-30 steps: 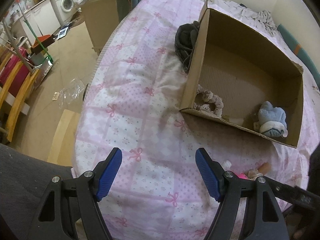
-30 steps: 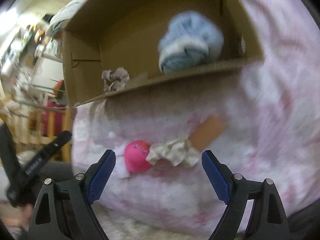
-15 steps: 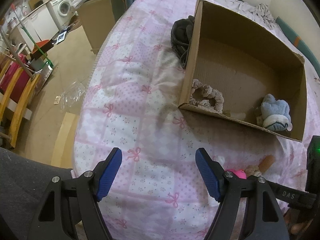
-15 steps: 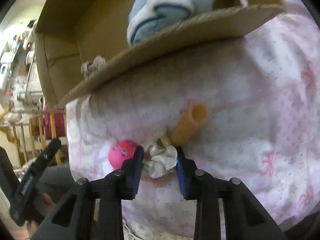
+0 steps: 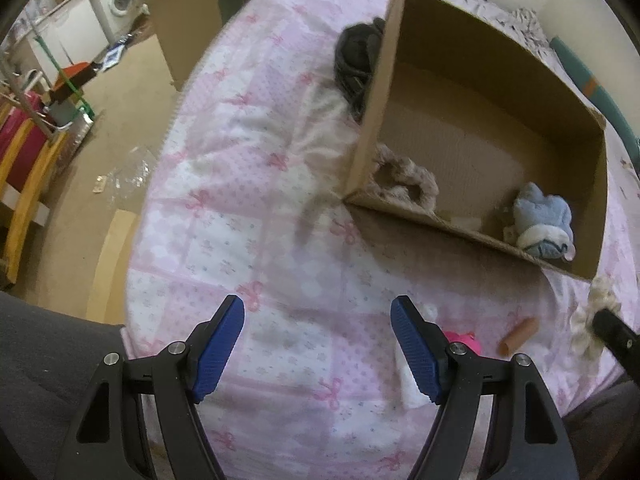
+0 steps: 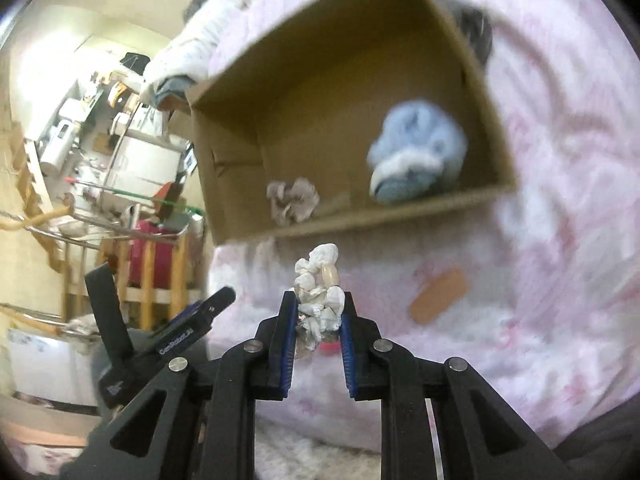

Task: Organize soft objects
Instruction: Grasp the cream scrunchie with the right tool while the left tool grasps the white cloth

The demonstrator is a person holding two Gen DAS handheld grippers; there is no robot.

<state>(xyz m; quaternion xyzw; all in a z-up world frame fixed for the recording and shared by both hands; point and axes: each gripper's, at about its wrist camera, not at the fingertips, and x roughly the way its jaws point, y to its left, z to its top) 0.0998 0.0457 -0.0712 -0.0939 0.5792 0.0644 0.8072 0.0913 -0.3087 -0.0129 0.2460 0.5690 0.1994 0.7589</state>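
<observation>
The right gripper (image 6: 319, 322) had just been closing, and its blue pads were pinched on a crumpled white fabric scrunchie (image 6: 319, 300), which stood clear of the pink patchwork quilt (image 5: 248, 216) covering the bed, near its front edge. The left gripper (image 5: 318, 350) hovered over the quilt with its jaws wide apart and nothing between them.

The open brown cardboard box (image 5: 476, 128) sat farther back on the bed. Inside it, a fluffy light-blue plush item (image 6: 416, 160) lay in the near right corner and a beige ruffled scrunchie (image 5: 404, 178) in the near left corner. On the quilt in front of the box remained a small tan tube-shaped piece (image 5: 518, 335) and a bright pink round toy (image 5: 460, 340), partly hidden behind the left gripper's finger. A dark grey bundle of cloth (image 5: 356, 60) rested against the box's outer left wall.

The step in hand appeared to be carrying the white scrunchie into the box. To do it well, the grip should probably hold firm, since the soft fabric could slip; the load should clear the near wall before descending, and release should come over the bare floor between the two items already inside.
</observation>
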